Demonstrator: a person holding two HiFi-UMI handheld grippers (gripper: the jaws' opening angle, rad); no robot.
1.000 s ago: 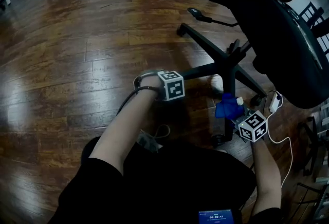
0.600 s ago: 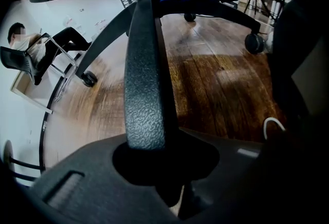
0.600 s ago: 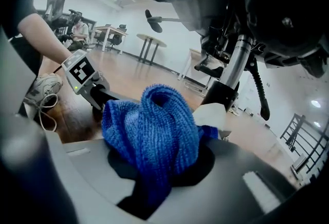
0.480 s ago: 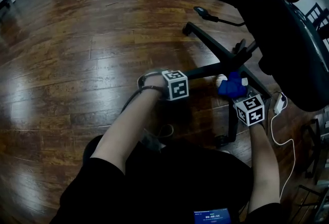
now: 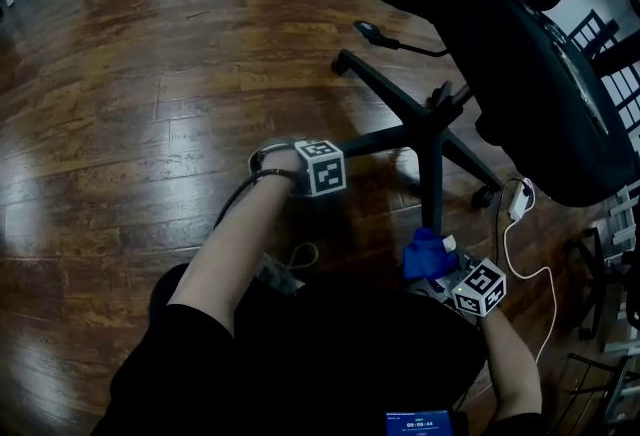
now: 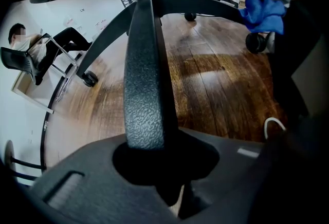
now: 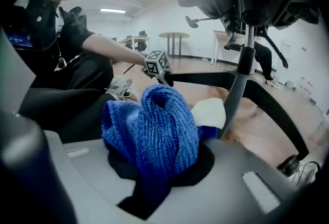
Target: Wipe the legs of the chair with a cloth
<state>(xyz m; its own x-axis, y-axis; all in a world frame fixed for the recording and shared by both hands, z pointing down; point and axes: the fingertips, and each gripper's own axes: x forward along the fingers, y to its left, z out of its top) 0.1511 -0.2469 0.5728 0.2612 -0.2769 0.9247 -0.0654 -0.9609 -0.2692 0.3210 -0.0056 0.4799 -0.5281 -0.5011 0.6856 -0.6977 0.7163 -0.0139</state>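
My left gripper (image 6: 162,159) had its fingers closed only partway, because a chair leg filled the gap between them: they were clamped on the side leg (image 6: 146,74), a black, rough-grained bar that ran out of the grip toward the hub (image 5: 432,124) of the chair (image 5: 520,74). From the head view this gripper sat low over the wooden floor (image 5: 150,124), at the outer stretch of that leg and pointing steeply down. My right gripper (image 7: 157,171) had its fingers pinched on the blue knitted cloth (image 7: 154,125). A narrow tail of the cloth was squeezed between the fingers, and the rest bunched up in a thick fold in front of them, with a white label (image 7: 208,112) sticking out on the hub side. That bundle lay at the outer end of the near leg (image 5: 432,194), the one that reached from the hub toward me. In the left gripper view it sat on top of this leg's tip, just above its caster (image 6: 254,43). It looked to be touching the leg there, though I could not tell how hard it pressed. The two grippers were well apart, each at a different leg, with the hub between them and the tilted seat hanging over the far side.
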